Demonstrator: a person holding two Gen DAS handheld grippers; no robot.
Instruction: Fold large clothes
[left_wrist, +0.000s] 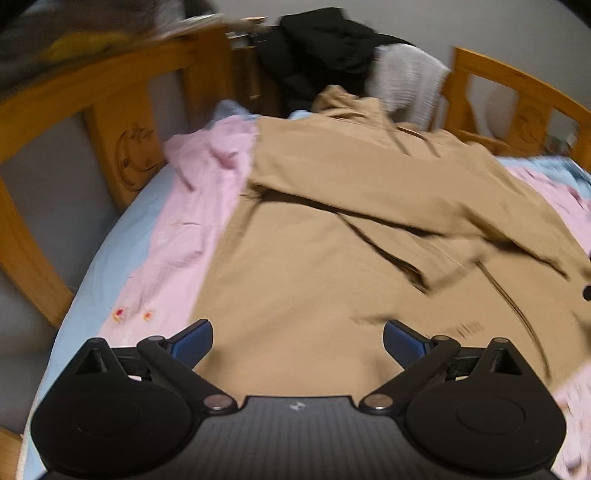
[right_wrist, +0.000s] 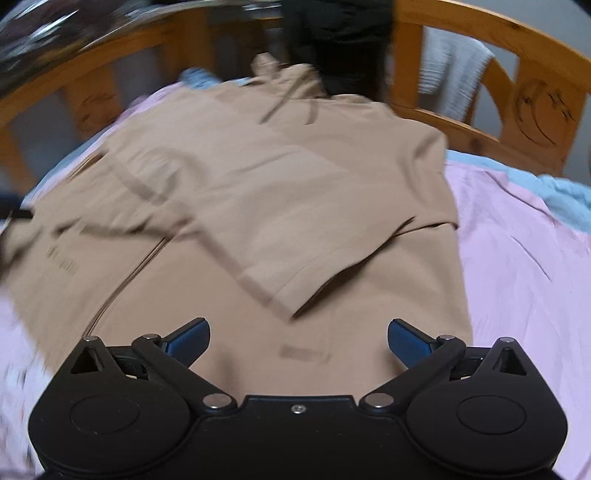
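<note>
Left gripper (left_wrist: 297, 341) is hanging wide open, empty | right gripper (right_wrist: 298, 341) is hanging wide open, empty | tan jacket (left_wrist: 325, 221) is lying on pink sheet (left_wrist: 184, 229), sleeves folded in.

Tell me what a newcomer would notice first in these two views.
The big tan garment spread across the middle of the bed, both sleeves folded in over its body. Under it lies a pink sheet, showing on both sides. Each view's lower edge holds a black tool, left and right, both wide open with nothing between the blue fingers. A wooden bed rail with dark clothes heaped on it closes the far end.
</note>
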